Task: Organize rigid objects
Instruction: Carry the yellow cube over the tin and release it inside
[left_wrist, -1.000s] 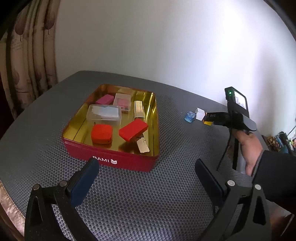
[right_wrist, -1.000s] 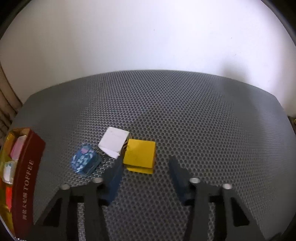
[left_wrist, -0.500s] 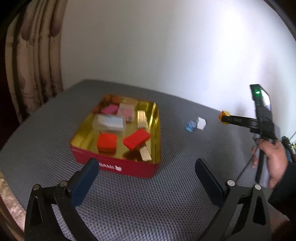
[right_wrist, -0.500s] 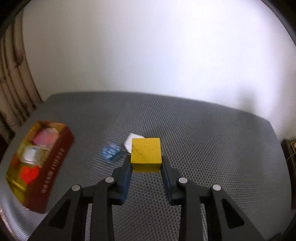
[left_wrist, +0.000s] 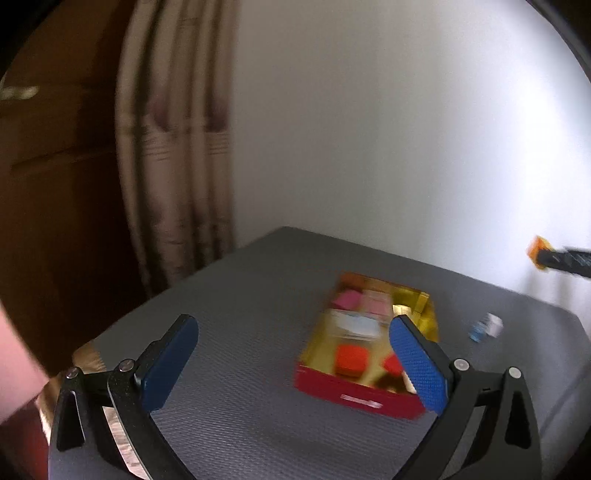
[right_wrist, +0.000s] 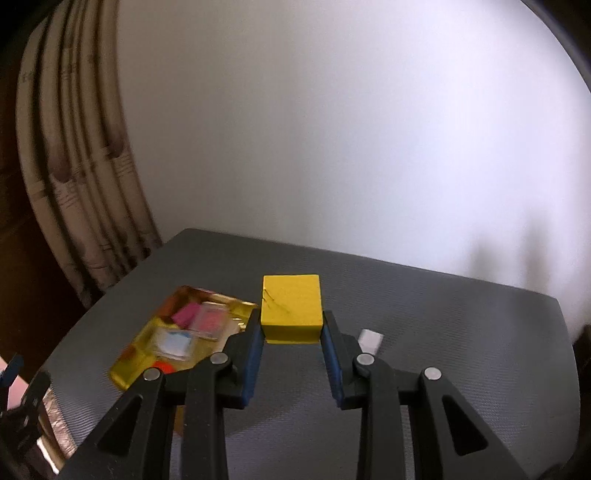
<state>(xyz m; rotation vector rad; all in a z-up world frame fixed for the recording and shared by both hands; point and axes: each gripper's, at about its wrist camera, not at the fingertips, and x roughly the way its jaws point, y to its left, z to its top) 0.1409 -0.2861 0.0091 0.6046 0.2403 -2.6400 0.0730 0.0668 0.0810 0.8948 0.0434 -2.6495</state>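
Note:
My right gripper is shut on a yellow block and holds it high above the grey table. The block also shows at the right edge of the left wrist view. A red tin with a gold inside sits on the table and holds pink, red and clear items; it also shows in the right wrist view. My left gripper is open and empty, raised above the table to the tin's left. A white piece and a small blue piece lie on the table.
A beige curtain hangs at the left beside a white wall. Dark wooden furniture stands behind the table's left edge. The table's far edge meets the wall.
My right gripper has lifted the yellow block higher and swung left toward the tin. My left gripper has pulled back and turned left, so the tin looks smaller and farther right.

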